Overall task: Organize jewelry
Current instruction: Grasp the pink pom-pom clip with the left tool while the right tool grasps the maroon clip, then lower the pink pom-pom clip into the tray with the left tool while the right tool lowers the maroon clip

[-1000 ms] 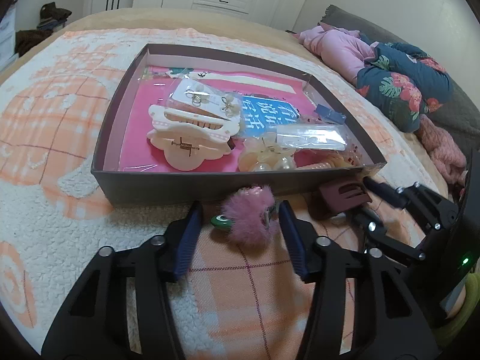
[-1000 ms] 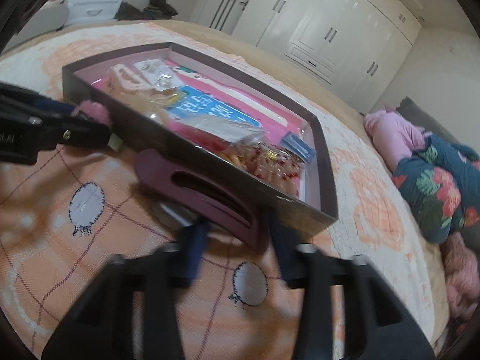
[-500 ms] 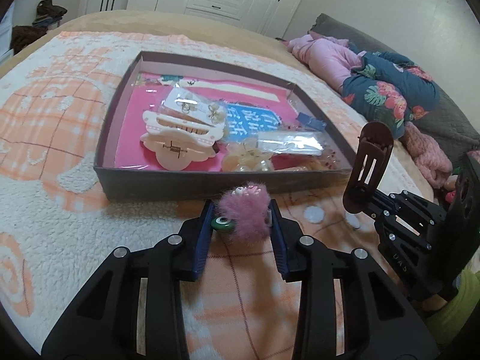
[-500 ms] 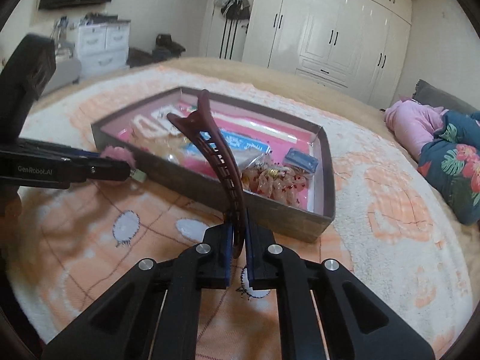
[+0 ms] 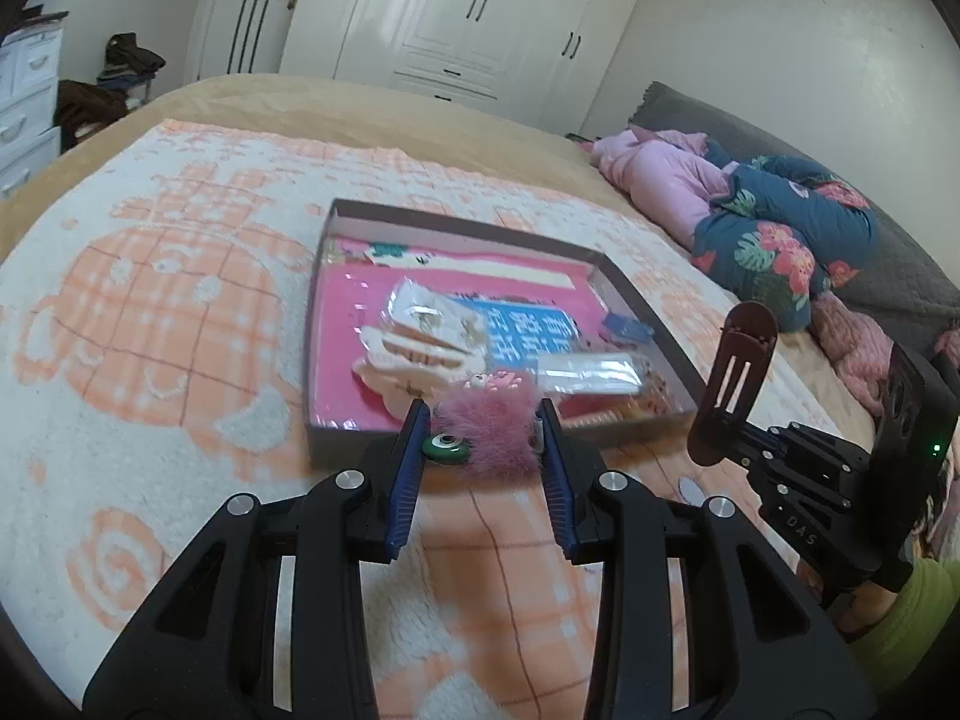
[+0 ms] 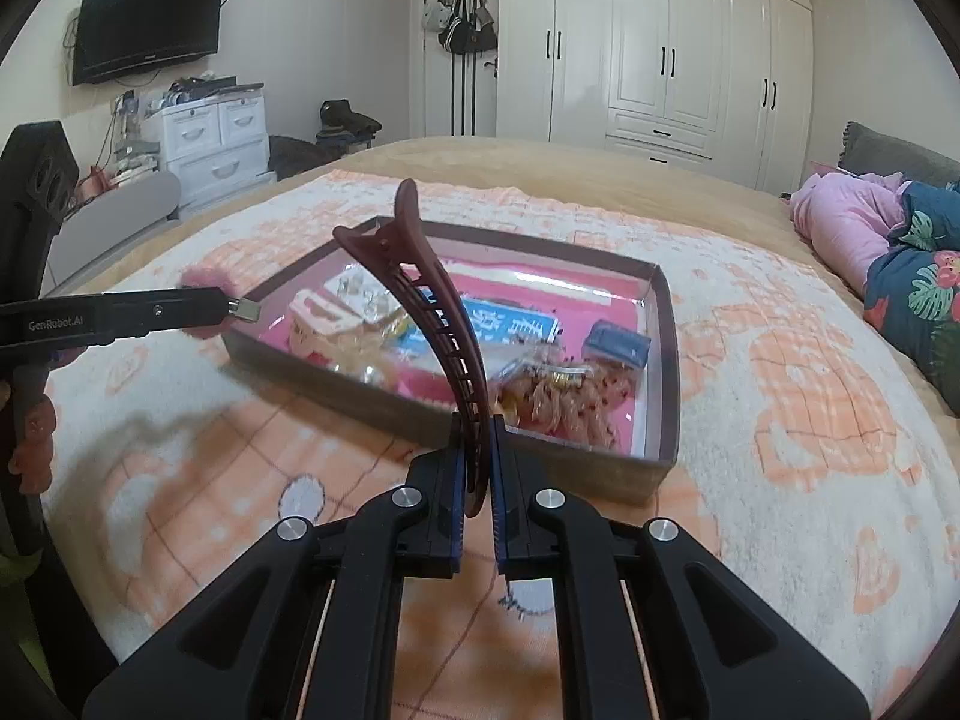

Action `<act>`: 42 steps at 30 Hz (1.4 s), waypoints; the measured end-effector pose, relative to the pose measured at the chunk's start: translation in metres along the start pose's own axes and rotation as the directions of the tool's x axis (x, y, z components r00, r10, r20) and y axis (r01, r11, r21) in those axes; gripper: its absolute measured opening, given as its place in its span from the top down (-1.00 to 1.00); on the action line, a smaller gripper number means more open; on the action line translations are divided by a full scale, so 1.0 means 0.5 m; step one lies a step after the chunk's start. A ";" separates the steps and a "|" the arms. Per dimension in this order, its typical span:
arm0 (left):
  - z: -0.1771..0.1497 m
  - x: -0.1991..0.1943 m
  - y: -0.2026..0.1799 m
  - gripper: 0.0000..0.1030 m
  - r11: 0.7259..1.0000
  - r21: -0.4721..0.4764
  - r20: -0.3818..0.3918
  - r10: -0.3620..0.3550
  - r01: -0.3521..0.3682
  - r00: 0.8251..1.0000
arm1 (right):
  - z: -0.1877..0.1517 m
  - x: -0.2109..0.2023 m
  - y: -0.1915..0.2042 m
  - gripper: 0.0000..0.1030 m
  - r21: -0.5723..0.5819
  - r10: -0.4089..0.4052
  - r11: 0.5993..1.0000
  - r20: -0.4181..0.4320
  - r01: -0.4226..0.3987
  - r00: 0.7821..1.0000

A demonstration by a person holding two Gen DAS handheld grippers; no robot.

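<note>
A dark shallow box (image 5: 327, 324) with a pink lining lies on the bed; it also shows in the right wrist view (image 6: 666, 360). It holds a white hair claw (image 5: 414, 360), bagged earrings and other small packets. My left gripper (image 5: 483, 438) is shut on a fluffy pink hair clip (image 5: 489, 429) with a green bead, held above the blanket at the box's near wall. My right gripper (image 6: 477, 462) is shut on a long maroon hair clip (image 6: 438, 294) that stands upright; it also shows in the left wrist view (image 5: 732, 384).
An orange and white blanket (image 5: 150, 312) covers the bed. Pink and floral clothes (image 5: 774, 222) are piled at the right. White wardrobes (image 6: 660, 48) stand behind, and drawers (image 6: 210, 144) and a TV (image 6: 144, 24) at the left.
Both grippers closed on their clips and lifted them off the blanket. The maroon clip went from lying flat to upright. The pink clip now hangs at the box's near edge.
</note>
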State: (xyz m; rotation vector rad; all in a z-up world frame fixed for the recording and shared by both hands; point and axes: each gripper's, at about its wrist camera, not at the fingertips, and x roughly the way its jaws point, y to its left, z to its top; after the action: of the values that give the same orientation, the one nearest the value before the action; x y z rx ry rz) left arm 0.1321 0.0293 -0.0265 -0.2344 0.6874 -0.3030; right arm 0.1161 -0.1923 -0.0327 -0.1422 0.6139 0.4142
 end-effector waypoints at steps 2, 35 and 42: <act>0.010 0.004 0.000 0.47 1.000 0.004 0.005 0.004 -0.004 1.000 | 0.011 0.003 -0.003 0.86 0.008 0.003 1.000 -0.003 -0.003 1.000; 0.113 0.173 -0.057 0.47 0.997 0.080 -0.018 0.026 -0.025 0.999 | 0.074 0.160 -0.139 0.86 0.090 -0.109 0.988 -0.166 0.126 0.980; 0.092 0.201 -0.044 0.47 0.997 0.071 -0.056 0.038 -0.034 0.998 | 0.055 0.179 -0.120 0.86 0.052 -0.144 0.986 -0.216 0.159 0.966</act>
State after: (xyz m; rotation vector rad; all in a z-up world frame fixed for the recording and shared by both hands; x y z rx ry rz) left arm 0.2315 -0.0212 -0.0438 -0.1466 0.7351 -0.2997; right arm 0.2218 -0.2102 -0.0622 -0.1677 0.8204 0.2306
